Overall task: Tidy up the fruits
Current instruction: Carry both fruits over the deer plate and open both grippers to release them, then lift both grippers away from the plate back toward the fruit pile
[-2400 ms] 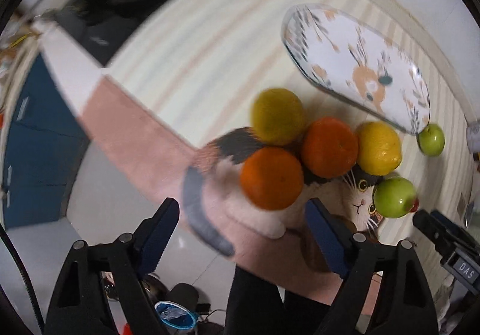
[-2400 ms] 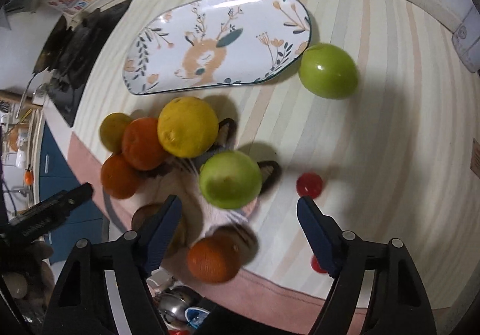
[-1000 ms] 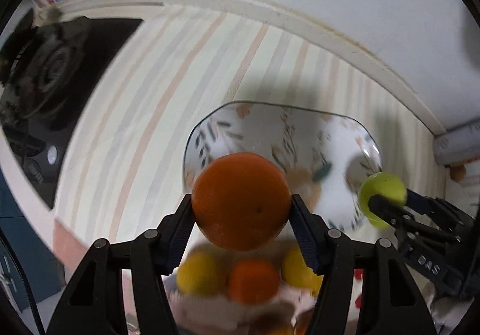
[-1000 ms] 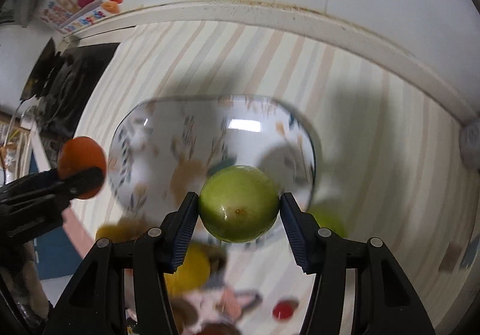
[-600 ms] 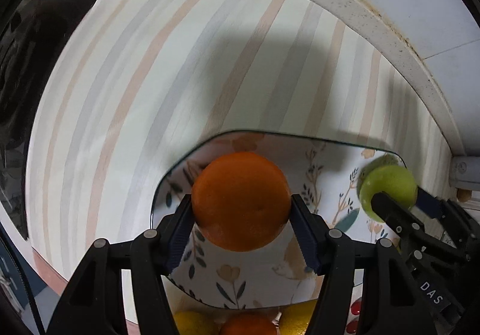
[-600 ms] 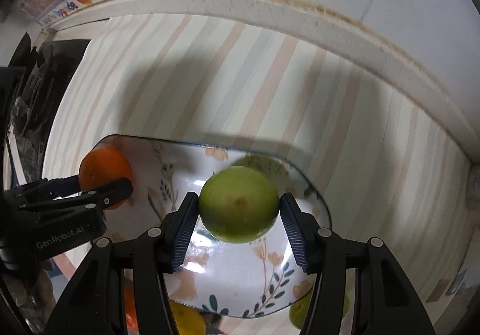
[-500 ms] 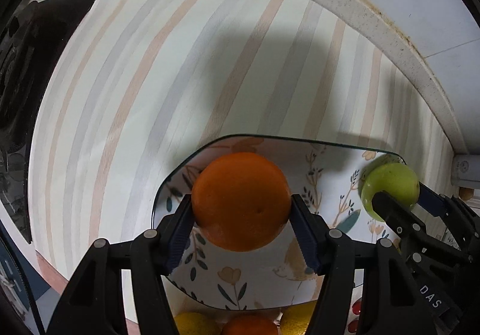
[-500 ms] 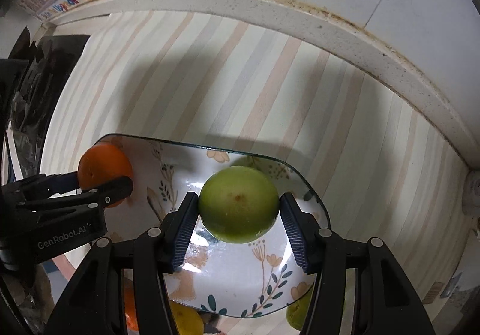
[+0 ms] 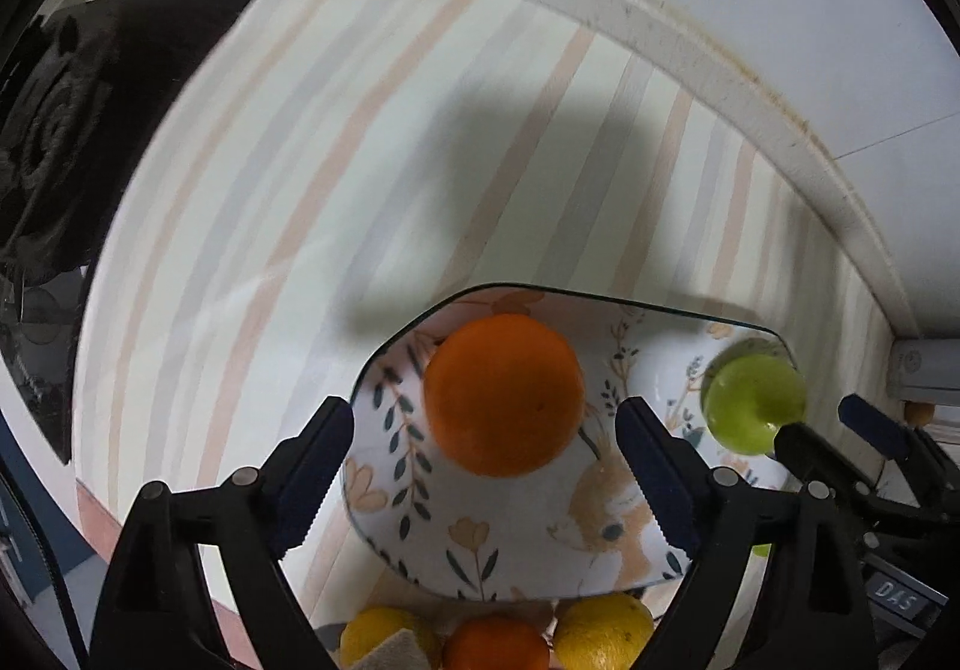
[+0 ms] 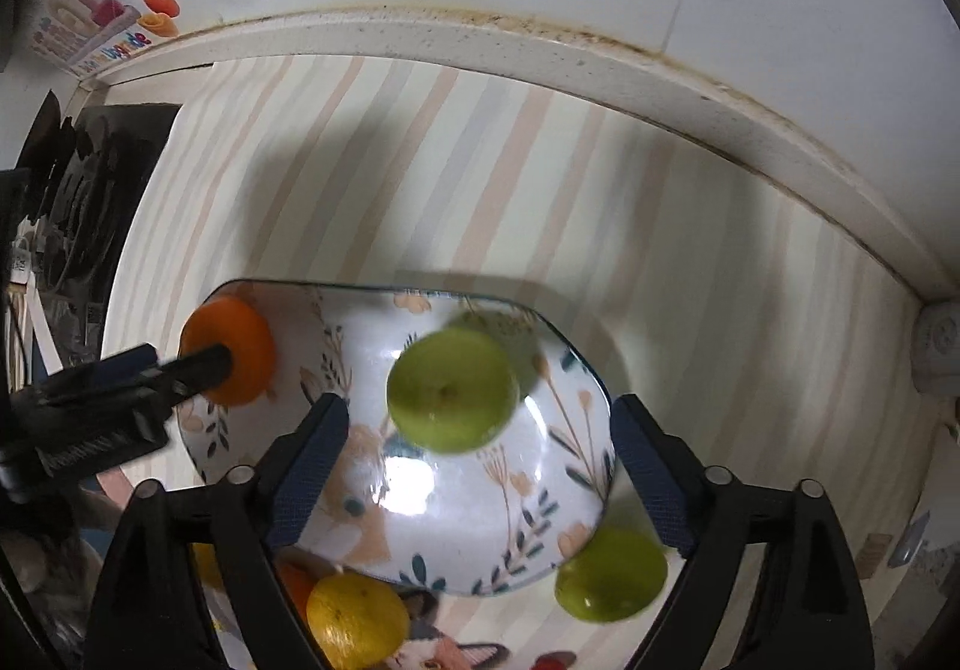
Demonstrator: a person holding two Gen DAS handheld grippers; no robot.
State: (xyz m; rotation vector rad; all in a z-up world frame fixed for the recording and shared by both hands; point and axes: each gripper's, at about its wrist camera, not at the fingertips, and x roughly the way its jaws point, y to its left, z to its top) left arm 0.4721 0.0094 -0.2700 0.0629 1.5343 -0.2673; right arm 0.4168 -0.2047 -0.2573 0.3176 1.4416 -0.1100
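The left gripper [image 9: 483, 481] is spread wide. Its two fingers stand apart from the orange [image 9: 503, 394], which sits between them on the left end of the plate [image 9: 516, 556]. The right gripper [image 10: 477, 469] is spread wide too, and the green apple [image 10: 451, 389] sits between its fingers at the right end of the plate, near the back edge. It looks a bit blurry, so it may be rolling.

Both fruits are round, firm and smooth, so they could roll on the shiny plate. Hold them across the fat middle, and not too hard.

More fruit waits off the plate's front edge: a lemon [image 10: 357, 622] and a second green apple [image 10: 611, 574] on the striped counter [image 10: 690, 274].
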